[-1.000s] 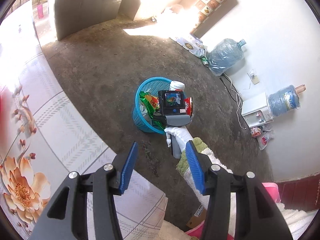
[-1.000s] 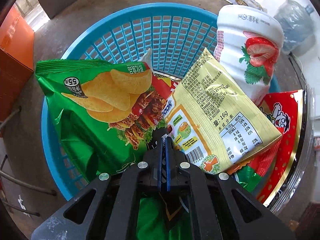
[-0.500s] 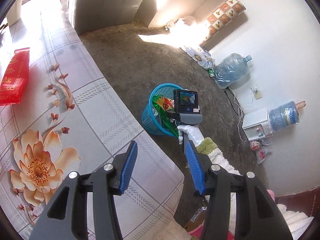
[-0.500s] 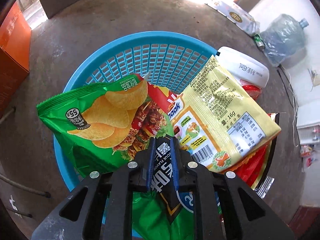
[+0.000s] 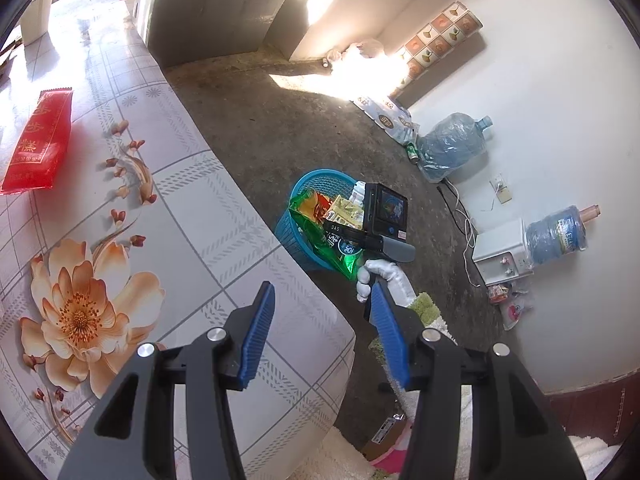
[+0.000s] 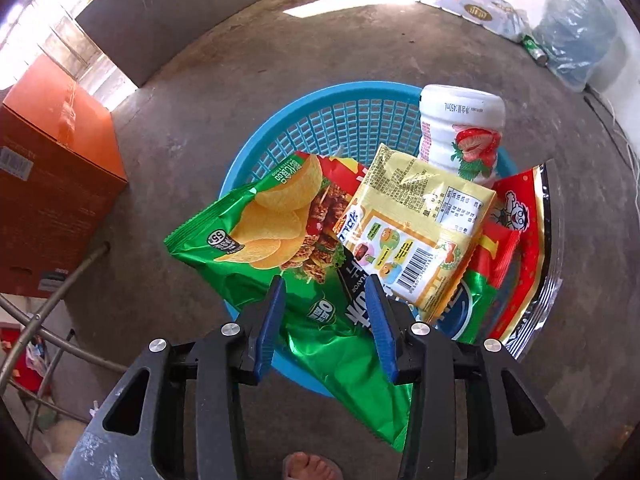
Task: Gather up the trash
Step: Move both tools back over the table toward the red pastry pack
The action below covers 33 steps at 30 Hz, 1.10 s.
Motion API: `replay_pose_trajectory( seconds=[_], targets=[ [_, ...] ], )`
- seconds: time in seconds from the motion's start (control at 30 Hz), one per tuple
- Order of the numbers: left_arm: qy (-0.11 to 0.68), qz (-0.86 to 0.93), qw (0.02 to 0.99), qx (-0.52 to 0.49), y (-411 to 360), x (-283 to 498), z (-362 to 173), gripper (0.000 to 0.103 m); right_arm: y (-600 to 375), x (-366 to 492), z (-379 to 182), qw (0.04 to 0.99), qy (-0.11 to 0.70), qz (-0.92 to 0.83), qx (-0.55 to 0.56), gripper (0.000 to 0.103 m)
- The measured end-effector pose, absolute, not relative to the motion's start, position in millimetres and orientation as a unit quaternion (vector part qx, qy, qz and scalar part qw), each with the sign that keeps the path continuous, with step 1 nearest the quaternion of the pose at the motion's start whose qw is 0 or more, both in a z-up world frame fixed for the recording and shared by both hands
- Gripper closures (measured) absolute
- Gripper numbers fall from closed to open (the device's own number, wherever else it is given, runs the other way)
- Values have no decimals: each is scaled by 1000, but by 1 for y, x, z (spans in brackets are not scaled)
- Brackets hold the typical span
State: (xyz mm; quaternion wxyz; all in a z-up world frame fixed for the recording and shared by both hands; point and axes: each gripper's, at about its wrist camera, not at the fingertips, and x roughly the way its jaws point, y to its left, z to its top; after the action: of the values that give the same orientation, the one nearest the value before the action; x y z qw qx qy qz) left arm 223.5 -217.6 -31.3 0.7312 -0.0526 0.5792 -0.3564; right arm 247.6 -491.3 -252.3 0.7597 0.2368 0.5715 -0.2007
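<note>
A blue plastic basket (image 6: 360,116) stands on the concrete floor and holds a green chip bag (image 6: 280,232), a yellow snack packet (image 6: 416,216), a white strawberry bottle (image 6: 460,128) and a red wrapper (image 6: 520,232). My right gripper (image 6: 326,296) hovers above the green bag with its jaws opening; the bag lies loose beneath them, free of the pads. My left gripper (image 5: 320,312) is open and empty above the edge of the flowered table (image 5: 180,208). A red packet (image 5: 38,140) lies on that table at the far left. In the left wrist view the basket (image 5: 304,240) sits beyond the table edge, with the right gripper's body over it.
An orange box (image 6: 52,168) and metal legs stand left of the basket. Water jugs (image 5: 452,148), a white dispenser (image 5: 500,252) and flattened cartons line the wall. A person's gloved hand (image 5: 380,276) and bare toes (image 6: 308,464) are near. A fluffy rug (image 5: 432,320) lies below.
My right gripper went from shut on the green chip bag to apart and rose away from the basket; the bag now rests in it. The left gripper swung over the table, bringing the red packet into view.
</note>
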Motion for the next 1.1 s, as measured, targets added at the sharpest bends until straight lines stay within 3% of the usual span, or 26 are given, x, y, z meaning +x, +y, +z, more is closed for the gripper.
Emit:
replay_pose_trajectory(
  seconds=[0.53,0.87,1.1],
  targets=[
    [543,-357,754,-95,-170,212,-6,51,-491,196,-156,829,434,-142,324,58],
    [506,-331,786,-130,-109,195,14,39,-455,180,-76,866,372,-88,321,34],
    [478,-283,818,-152,-49,180,17,31,-437,176,-39,876,363,-55,313,31]
  ],
)
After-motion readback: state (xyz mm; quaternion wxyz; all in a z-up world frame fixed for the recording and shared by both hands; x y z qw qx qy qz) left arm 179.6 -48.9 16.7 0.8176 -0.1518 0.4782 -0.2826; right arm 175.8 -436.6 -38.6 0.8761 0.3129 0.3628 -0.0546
